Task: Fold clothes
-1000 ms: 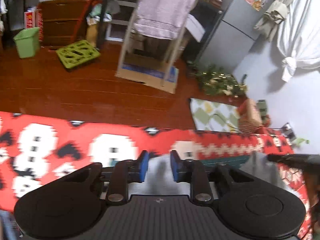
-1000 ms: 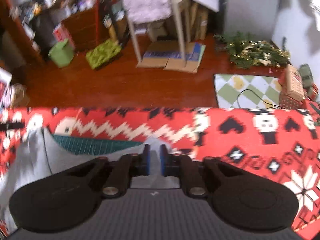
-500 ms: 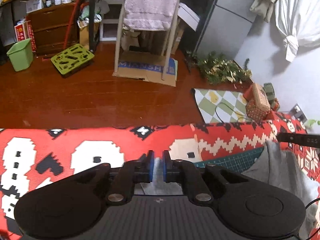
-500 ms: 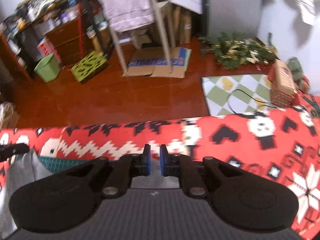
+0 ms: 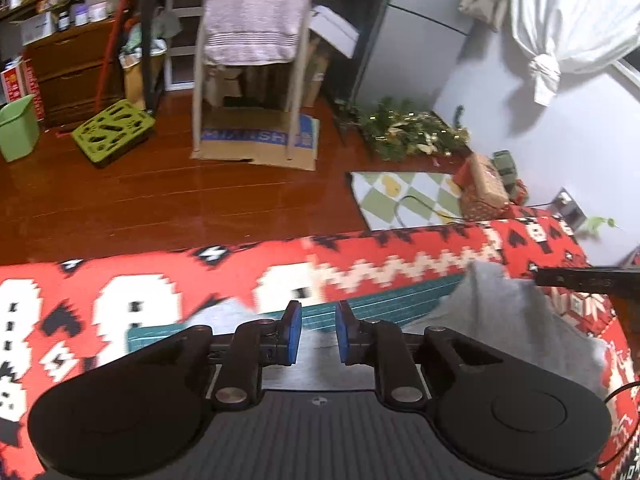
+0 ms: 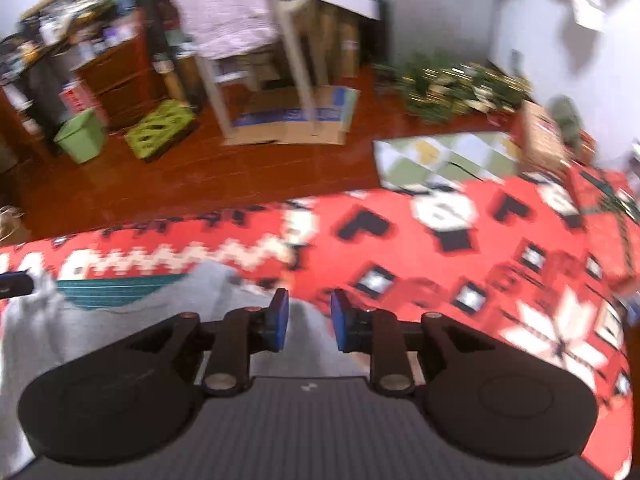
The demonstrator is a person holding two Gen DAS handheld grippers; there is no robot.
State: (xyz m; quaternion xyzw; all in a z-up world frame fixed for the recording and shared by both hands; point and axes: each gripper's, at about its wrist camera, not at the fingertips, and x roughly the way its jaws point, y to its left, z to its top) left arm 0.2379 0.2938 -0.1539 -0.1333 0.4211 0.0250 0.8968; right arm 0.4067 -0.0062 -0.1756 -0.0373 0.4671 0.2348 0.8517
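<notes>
Grey garment, part-lifted, on patterned tabletop
Left gripper (image 5: 317, 331) and right gripper (image 6: 306, 319): fingers parted, nothing held; grey garment (image 5: 508, 320) bunched over teal mat (image 5: 384, 300) on red patterned cloth (image 6: 420, 256), directly beneath right gripper

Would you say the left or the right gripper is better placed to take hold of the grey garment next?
Probably the right gripper: it is open with the grey garment directly beneath its fingers. The left gripper, also open, sits over the green mat.
</notes>
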